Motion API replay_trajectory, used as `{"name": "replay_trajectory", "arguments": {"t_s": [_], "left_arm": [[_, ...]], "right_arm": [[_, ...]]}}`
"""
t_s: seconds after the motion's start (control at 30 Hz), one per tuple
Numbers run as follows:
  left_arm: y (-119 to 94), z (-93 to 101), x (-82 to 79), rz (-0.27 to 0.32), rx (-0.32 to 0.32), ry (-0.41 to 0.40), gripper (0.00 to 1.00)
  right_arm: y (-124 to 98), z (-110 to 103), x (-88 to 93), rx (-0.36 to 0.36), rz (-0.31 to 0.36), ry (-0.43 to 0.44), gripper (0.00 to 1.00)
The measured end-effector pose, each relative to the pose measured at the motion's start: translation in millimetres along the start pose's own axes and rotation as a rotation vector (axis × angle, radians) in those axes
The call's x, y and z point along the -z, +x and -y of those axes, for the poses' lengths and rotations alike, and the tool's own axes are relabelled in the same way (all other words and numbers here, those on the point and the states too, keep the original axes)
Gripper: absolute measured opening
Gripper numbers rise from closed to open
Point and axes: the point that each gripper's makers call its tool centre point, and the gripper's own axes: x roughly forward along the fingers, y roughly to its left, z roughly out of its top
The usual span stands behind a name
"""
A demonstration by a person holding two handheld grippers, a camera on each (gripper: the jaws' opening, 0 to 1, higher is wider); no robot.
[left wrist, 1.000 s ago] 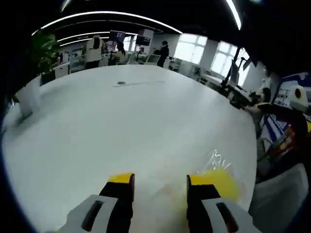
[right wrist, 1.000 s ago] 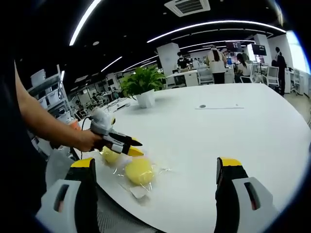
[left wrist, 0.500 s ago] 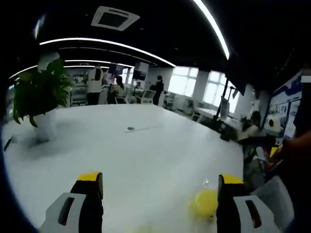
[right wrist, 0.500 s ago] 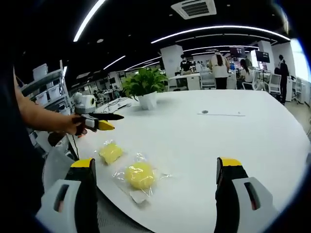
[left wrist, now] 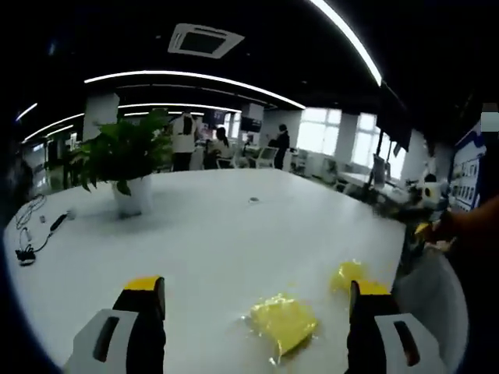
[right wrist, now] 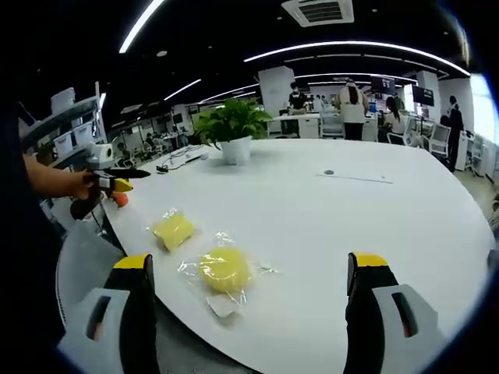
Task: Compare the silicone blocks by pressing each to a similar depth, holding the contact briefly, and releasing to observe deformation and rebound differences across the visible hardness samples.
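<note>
In the right gripper view, the left gripper [right wrist: 117, 185] is held off the tabletop's [right wrist: 374, 226] left edge, jaws spread. The square yellow block [right wrist: 174, 231] lies near that edge, the round yellow block [right wrist: 224, 269] just beside it, nearer and to its right, both in clear wrap. The right gripper [right wrist: 251, 292] has its jaws spread wide, touching neither. A potted plant [right wrist: 231, 128] stands far back.

No legible text in either view. Wall poster [left wrist: 468, 167] at right edge of left gripper view has blue print, too blurred to read. Hanging screens [right wrist: 415, 82] at upper right of right gripper view show content, unreadable. Bagged silicone blocks [right wrist: 224, 269] carry no readable label.
</note>
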Motion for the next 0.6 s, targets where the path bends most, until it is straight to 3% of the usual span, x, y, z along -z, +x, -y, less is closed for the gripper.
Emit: {"name": "replay_trajectory", "arguments": {"t_s": [0.1,0.27,0.33,0.6], "left_arm": [[-11.4,-2.3,3.8,0.013,0.001,-0.006,1.00],[-25.4,-12.0,8.9,0.042,-0.022,-0.042,1.00],[-30.3,-14.7,8.2,0.063,-0.027,-0.078,1.00],[-32.3,-11.3,-1.2,0.072,-0.010,-0.057,1.00]], "right_arm": [[-0.8,4.3,13.5,0.015,-0.030,0.006,0.96],[-5.1,1.0,19.4,0.028,-0.037,-0.001,0.96],[-5.9,1.4,22.6,0.037,-0.042,0.004,0.96],[-7.7,-7.1,21.7,0.059,-0.023,0.026,0.96]]}}
